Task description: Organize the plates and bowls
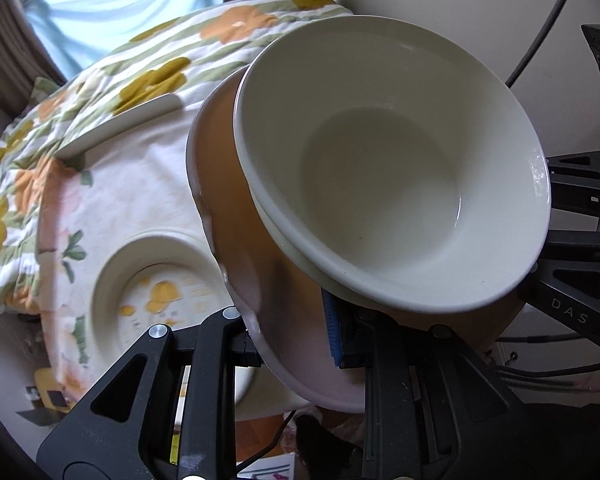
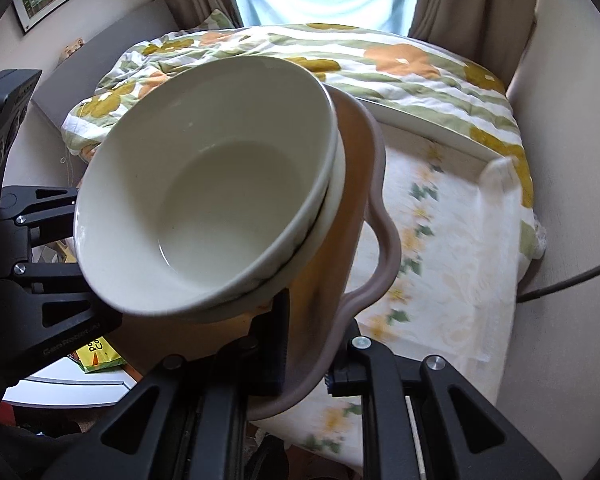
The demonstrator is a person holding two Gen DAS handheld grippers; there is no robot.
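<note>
A pinkish scalloped plate (image 1: 236, 216) (image 2: 376, 208) is held in the air between both grippers, tilted. Two nested white bowls (image 1: 388, 168) (image 2: 216, 184) sit stacked on it. My left gripper (image 1: 296, 344) is shut on the plate's near rim; its blue pad shows on the plate's top face. My right gripper (image 2: 304, 360) is shut on the opposite rim. Each gripper's body shows at the edge of the other's view. Below, a floral plate (image 1: 156, 280) lies on the floral cloth (image 1: 132, 184).
A white rectangular dish (image 1: 120, 124) (image 2: 428, 128) lies farther back on the cloth-covered surface (image 2: 452, 248). A flowered quilt (image 2: 380, 56) is bunched behind it, with curtains and a window beyond. A wall stands at the right in the right wrist view.
</note>
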